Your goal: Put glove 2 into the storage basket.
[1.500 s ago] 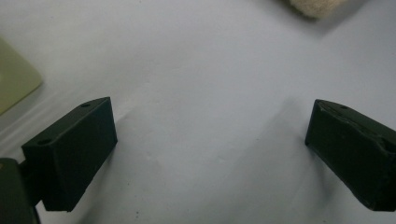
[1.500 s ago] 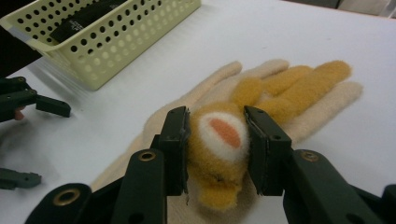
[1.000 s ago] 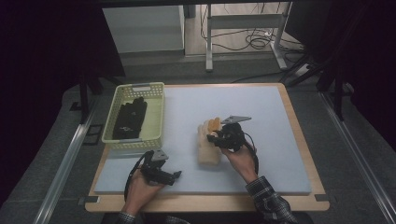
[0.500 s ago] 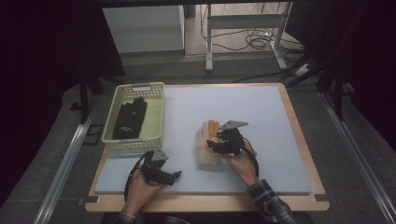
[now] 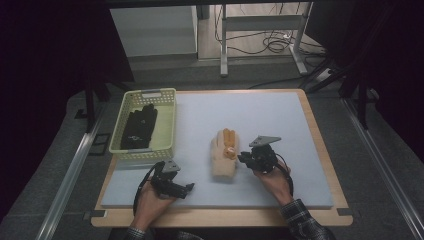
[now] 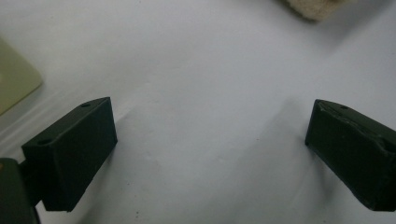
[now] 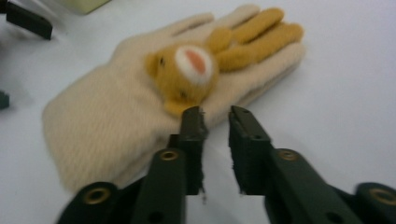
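Note:
A cream knitted glove [image 5: 223, 159] with an orange bear face and orange fingers lies flat on the pale mat [image 5: 280, 120], fingers pointing away from me. In the right gripper view the glove [image 7: 140, 112] sits just beyond my right gripper [image 7: 215, 116], whose jaws stand a narrow gap apart with nothing between them. That right gripper [image 5: 242, 158] rests just right of the glove. My left gripper [image 5: 189, 188] lies near the mat's front left. It is wide open [image 6: 210, 126] over bare mat, with a glove corner [image 6: 317, 7] ahead.
A yellow-green basket [image 5: 167, 122] stands at the mat's left edge with a black glove [image 5: 139, 126] inside. The wooden table rim [image 5: 330, 165] frames the mat. Dark floor, metal frames and cables lie beyond the far edge.
My right gripper has drawn back off the cream glove, toward me and to the right. The glove stays on the mat. The left gripper has barely moved.

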The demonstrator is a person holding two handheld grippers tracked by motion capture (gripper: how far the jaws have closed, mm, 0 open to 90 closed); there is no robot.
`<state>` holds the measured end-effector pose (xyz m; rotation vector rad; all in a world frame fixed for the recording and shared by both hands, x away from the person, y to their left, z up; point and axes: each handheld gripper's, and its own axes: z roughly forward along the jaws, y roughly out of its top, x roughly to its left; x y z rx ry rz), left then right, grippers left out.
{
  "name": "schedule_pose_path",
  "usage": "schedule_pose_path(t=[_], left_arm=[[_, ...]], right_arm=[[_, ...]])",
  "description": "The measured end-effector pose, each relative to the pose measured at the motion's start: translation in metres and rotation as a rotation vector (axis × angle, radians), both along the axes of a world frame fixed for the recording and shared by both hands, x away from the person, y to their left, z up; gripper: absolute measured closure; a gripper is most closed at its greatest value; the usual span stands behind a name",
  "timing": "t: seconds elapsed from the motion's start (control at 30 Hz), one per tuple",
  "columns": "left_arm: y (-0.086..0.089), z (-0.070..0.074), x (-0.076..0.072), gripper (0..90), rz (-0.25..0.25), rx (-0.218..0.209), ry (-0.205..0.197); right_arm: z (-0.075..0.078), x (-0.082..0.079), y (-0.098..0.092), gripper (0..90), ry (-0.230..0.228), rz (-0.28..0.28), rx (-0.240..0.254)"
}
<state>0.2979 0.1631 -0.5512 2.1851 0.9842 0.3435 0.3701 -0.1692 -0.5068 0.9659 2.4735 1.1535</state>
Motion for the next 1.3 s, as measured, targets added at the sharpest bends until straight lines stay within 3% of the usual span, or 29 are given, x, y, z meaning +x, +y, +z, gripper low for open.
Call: schedule_pose_path(t=[0.13,0.37,0.47,1.03,1.3], left_arm=[[0.000,0.000,0.000,2.2,0.000,0.000,0.000],[0.000,0.000,0.000,2.2,0.000,0.000,0.000],[0.000,0.000,0.000,2.2,0.000,0.000,-0.001],[0.000,0.000,0.000,2.2,-0.001,0.001,0.000],[0.000,0.000,0.000,2.2,-0.001,0.001,0.000]], right_arm=[[-0.005,-0.009,-0.005,88.1,0.011,0.029,0.004],[-0.013,-0.021,-0.002,88.4,0.038,0.081,0.005],[-0.017,-0.028,0.002,88.4,0.034,0.104,-0.019],[-0.026,-0.028,0.033,88.4,0.046,0.167,-0.016],[-0.029,-0.026,0.056,88.3,0.037,0.193,-0.005]])
